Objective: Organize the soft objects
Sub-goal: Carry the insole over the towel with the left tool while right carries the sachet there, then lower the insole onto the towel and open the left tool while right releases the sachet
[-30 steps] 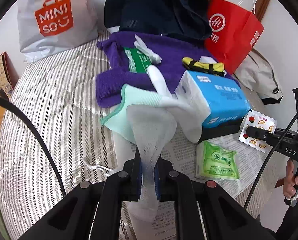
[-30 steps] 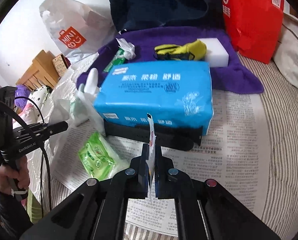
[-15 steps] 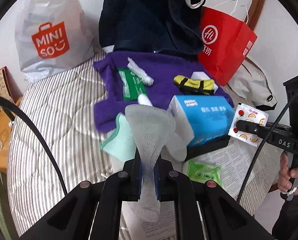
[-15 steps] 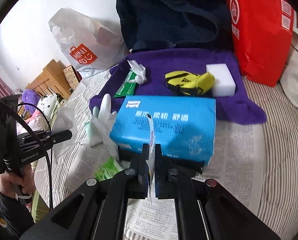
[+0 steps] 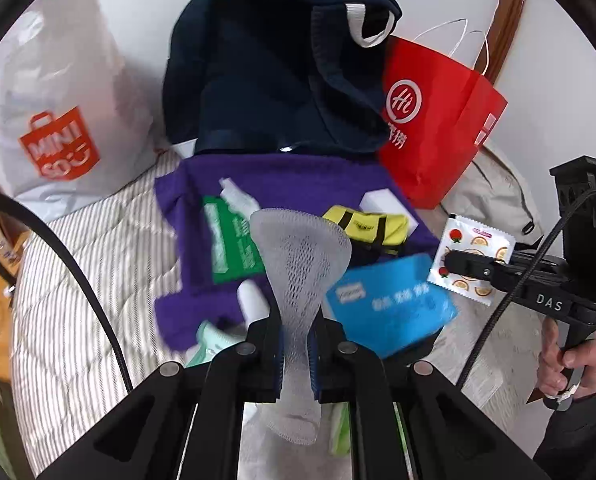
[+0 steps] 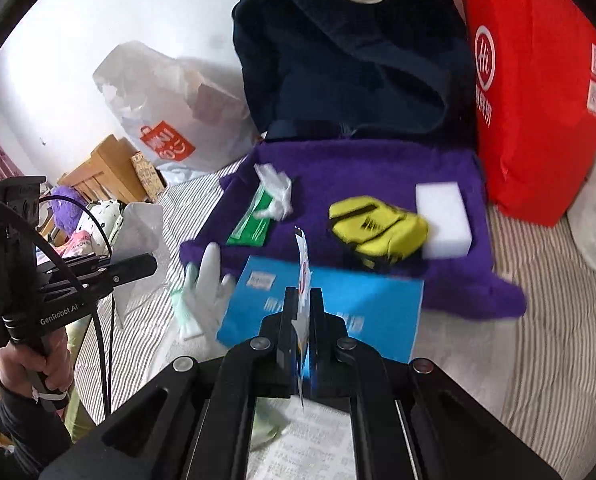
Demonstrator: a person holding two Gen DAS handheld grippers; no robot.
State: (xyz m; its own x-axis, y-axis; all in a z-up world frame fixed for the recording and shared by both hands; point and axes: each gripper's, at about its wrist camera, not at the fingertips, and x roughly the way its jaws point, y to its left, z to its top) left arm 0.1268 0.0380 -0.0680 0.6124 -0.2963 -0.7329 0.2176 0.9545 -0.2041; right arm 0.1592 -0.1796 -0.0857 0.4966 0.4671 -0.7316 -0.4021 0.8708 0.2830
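My left gripper [image 5: 298, 340] is shut on a grey-white mesh sock [image 5: 299, 256], which fans out above the pads and hangs below them. My right gripper [image 6: 303, 308] is shut on a thin fruit-printed sachet [image 6: 302, 264], seen edge-on. The left wrist view shows that sachet [image 5: 475, 256] flat-on at the right, above the blue tissue pack [image 5: 393, 304]. Both grippers hover over a purple towel [image 6: 377, 168] carrying a yellow pouch [image 6: 377, 232], a white sponge [image 6: 443, 220] and a green packet [image 6: 254, 220]. A white glove [image 6: 208, 280] lies beside the tissue pack.
A navy bag [image 5: 278, 80] stands open behind the towel, with a red paper bag [image 5: 437, 128] to its right and a white Miniso bag [image 5: 58, 120] to its left. Everything rests on a striped quilt [image 5: 78, 260]. Newspaper [image 6: 309, 440] lies under my right gripper.
Both grippers have risen and pulled back with the sock and the sachet, so the bed items look smaller and lower. The sock has lifted off the mint cloth.
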